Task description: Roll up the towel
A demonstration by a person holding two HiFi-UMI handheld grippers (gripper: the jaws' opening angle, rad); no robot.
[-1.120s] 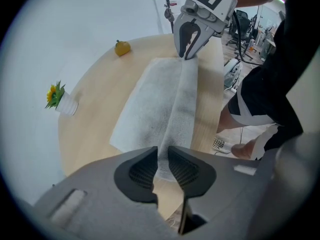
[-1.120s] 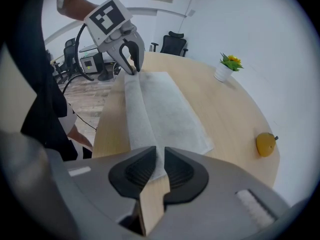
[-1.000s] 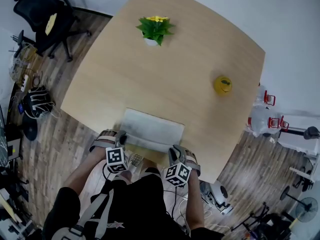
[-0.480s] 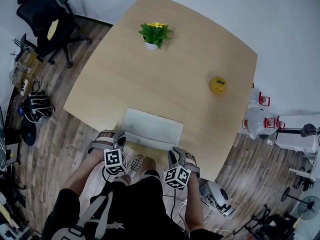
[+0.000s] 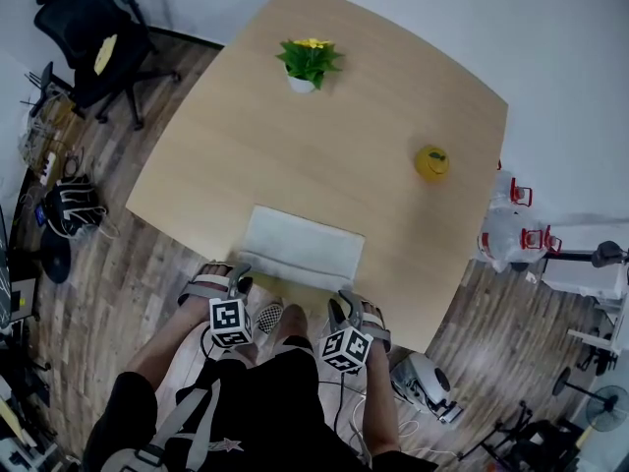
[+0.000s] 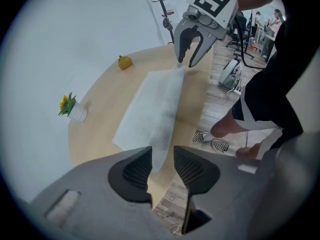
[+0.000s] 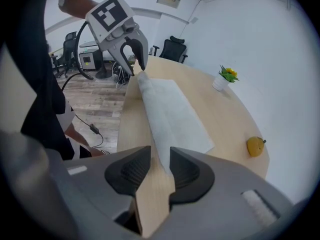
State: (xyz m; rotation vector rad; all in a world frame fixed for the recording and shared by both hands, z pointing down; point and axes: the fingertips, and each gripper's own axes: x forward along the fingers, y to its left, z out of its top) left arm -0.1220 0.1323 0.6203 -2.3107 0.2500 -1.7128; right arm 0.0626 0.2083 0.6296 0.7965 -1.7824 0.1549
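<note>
At worktop (image 5: 324,136) front edge, towel (image 5: 303,245) lies with its near side rolled. Left gripper (image 5: 239,275) and right gripper (image 5: 344,303): fingers just opened wide, roll ends loose between them.

From where I stand there is 1 wooden table (image 5: 295,136), and on it 1 white towel (image 5: 303,247), 1 potted plant (image 5: 309,62) with yellow flowers and 1 yellow fruit (image 5: 433,161). I count 2 grippers, the left gripper (image 5: 239,277) and the right gripper (image 5: 340,310), each with 1 marker cube. By the wall stands 1 black office chair (image 5: 84,18). Under the table edge are 2 checkered shoes (image 6: 220,145). The red-topped things (image 5: 521,197) beyond the table look like 2, but they are too small to be sure.
</note>
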